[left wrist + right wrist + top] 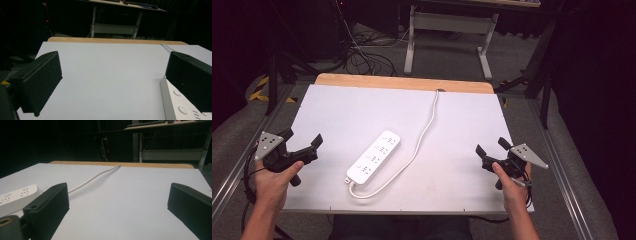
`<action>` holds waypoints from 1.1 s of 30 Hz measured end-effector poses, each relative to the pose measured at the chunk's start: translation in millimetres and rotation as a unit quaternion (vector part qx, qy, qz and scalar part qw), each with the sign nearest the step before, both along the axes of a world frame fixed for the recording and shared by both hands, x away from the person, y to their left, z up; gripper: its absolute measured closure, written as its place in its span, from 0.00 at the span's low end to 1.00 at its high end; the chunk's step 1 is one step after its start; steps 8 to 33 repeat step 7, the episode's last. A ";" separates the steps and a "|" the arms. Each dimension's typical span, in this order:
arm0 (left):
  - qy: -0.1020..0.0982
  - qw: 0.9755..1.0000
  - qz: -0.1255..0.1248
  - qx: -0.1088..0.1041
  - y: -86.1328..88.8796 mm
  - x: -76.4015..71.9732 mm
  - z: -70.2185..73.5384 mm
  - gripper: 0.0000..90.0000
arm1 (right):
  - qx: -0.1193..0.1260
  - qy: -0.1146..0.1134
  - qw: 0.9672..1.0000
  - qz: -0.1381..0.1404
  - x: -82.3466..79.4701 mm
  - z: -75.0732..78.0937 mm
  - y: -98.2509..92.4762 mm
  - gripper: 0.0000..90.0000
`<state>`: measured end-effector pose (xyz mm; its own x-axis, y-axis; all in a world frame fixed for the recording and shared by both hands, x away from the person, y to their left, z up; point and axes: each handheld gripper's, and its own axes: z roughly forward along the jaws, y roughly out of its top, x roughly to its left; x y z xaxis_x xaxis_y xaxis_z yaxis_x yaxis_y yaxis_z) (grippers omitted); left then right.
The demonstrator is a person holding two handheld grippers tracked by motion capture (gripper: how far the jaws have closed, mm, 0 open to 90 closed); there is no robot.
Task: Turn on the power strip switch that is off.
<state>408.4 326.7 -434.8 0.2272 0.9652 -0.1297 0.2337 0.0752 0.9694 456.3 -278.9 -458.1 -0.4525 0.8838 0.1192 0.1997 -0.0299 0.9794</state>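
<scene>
White power strip [374,156] lies between left tongs [302,138] and right tongs [492,146] (both spread).

White power strip [374,157] lying diagonally mid-table, its cord [424,131] running to the white table's [337,107] wooden far edge

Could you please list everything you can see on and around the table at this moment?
power strip: one, white, lying diagonally at the middle of the board
cable: one, white, looping from the strip's near end to the far edge
board: one, white, covering the table
table edge: wooden, along the far side
desk frame: one, pale, on the floor behind
left gripper: black, open, near the board's left edge
right gripper: black, open, near the right edge
hands: two, holding the grippers
</scene>
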 end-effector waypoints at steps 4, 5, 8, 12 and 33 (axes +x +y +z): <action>0.004 1.000 0.000 -0.001 -0.3 0.3 -1.4 0.01 | -0.006 -0.006 1.000 0.010 0.0 -0.5 0.4 0.04; 0.004 1.000 0.000 -0.001 -0.3 0.3 -1.4 0.01 | -0.006 -0.006 1.000 0.010 0.0 -0.5 0.4 0.04; 0.004 1.000 -0.003 0.001 -0.4 0.4 -1.6 0.01 | -0.007 -0.005 1.000 0.011 0.0 -0.6 0.8 0.04; 0.004 1.000 -0.003 0.001 -0.4 0.4 -1.6 0.01 | -0.007 -0.005 1.000 0.011 0.0 -0.6 0.8 0.04; 0.004 1.000 -0.003 0.001 -0.4 0.4 -1.6 0.01 | -0.007 -0.005 1.000 0.011 0.0 -0.6 0.8 0.04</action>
